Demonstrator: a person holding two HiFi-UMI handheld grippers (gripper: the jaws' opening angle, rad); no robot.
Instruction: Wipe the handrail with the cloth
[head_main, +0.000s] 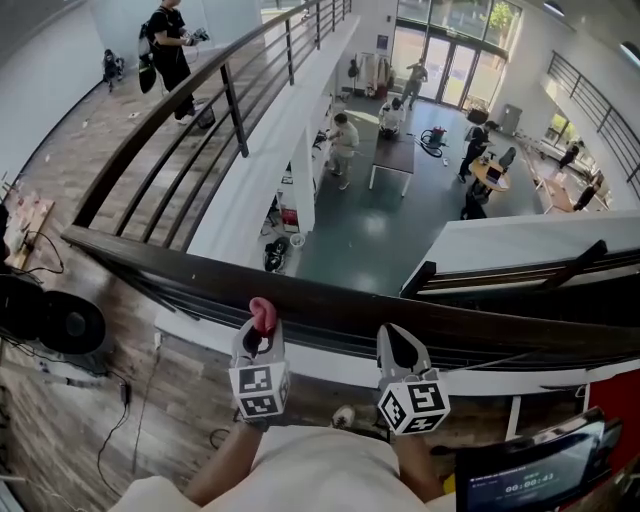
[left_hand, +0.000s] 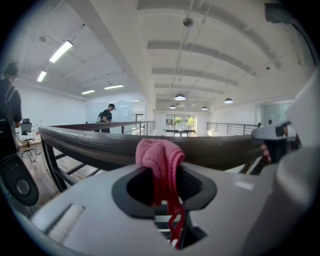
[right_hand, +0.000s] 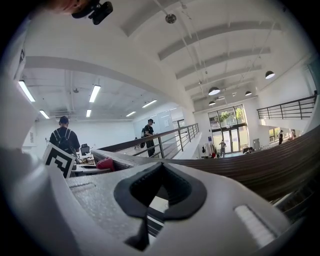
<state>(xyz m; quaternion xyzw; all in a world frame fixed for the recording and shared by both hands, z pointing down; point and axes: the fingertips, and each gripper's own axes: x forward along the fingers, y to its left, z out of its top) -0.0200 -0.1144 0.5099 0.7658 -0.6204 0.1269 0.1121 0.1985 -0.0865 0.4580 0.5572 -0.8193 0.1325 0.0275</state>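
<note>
A dark wooden handrail (head_main: 420, 322) crosses the head view from left to right, just ahead of both grippers. My left gripper (head_main: 262, 330) is shut on a pink cloth (head_main: 263, 314), whose bunched top pokes up at the rail's near edge. In the left gripper view the cloth (left_hand: 159, 156) stands between the jaws of that gripper (left_hand: 160, 174), with the handrail (left_hand: 85, 141) right behind it; whether they touch is not clear. My right gripper (head_main: 398, 345) is shut and holds nothing, a little to the right below the rail. In the right gripper view the handrail (right_hand: 272, 166) runs past the right gripper (right_hand: 160, 182).
A side railing (head_main: 205, 95) runs back on the left, where a person (head_main: 170, 50) stands on the wooden floor. Beyond the rail is a drop to a lower hall with people and tables (head_main: 395, 152). A black round device (head_main: 45, 322) and cables (head_main: 120, 400) lie at left.
</note>
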